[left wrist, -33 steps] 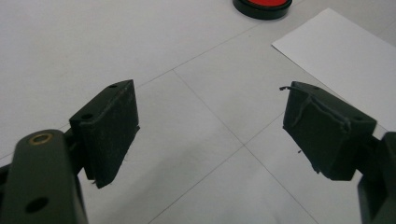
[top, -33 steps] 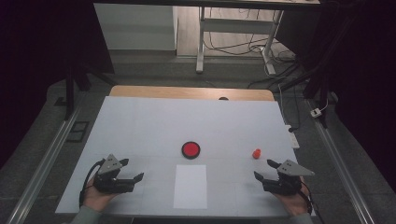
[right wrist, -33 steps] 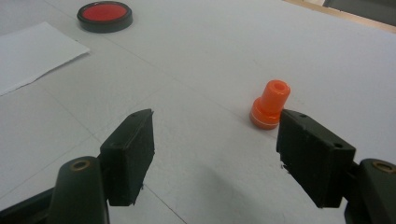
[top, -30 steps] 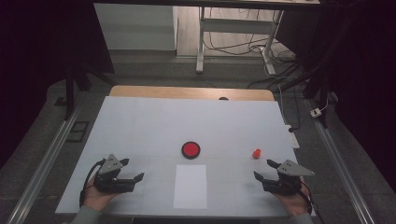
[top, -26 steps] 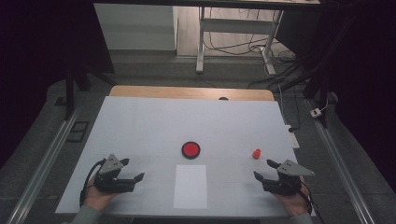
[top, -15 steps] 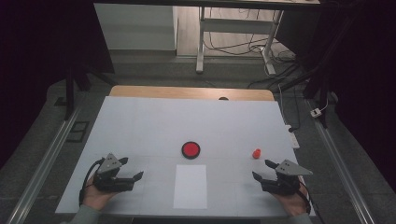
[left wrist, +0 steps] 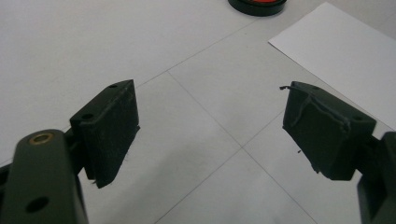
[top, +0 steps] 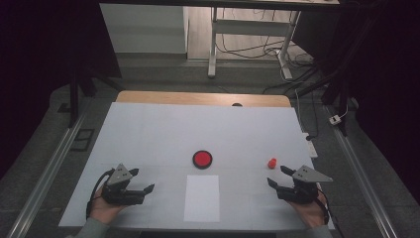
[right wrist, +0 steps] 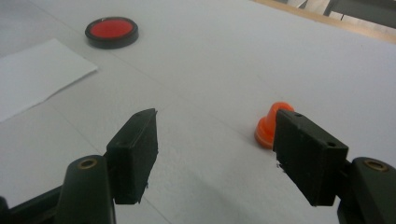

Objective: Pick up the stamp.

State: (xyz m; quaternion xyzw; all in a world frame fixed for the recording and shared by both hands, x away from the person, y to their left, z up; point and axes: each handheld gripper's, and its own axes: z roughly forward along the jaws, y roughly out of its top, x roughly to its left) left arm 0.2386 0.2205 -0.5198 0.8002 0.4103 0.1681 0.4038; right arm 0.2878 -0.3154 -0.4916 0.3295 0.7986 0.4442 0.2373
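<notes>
A round red disc with a black rim (top: 202, 159) lies at the middle of the white table; it is also seen as the disc (right wrist: 111, 31) and the disc (left wrist: 256, 4). Just below it lies a white paper sheet (top: 202, 197) (left wrist: 341, 51) (right wrist: 32, 74). A small orange knob-shaped piece (top: 272, 162) (right wrist: 271, 126) stands to the right. My left gripper (top: 141, 180) (left wrist: 210, 135) rests open on the table at the lower left, nothing between its jaws. My right gripper (top: 278, 176) (right wrist: 215, 154) is open at the lower right, just short of the orange piece.
The white table surface (top: 163, 129) has a wooden strip (top: 198, 98) along its far edge with a small dark spot (top: 237, 104). Metal rails (top: 49, 168) run along both sides. A desk frame and cables (top: 247, 44) stand on the floor beyond.
The right gripper has shifted slightly left and toward the person. The left gripper and the objects have stayed put.
</notes>
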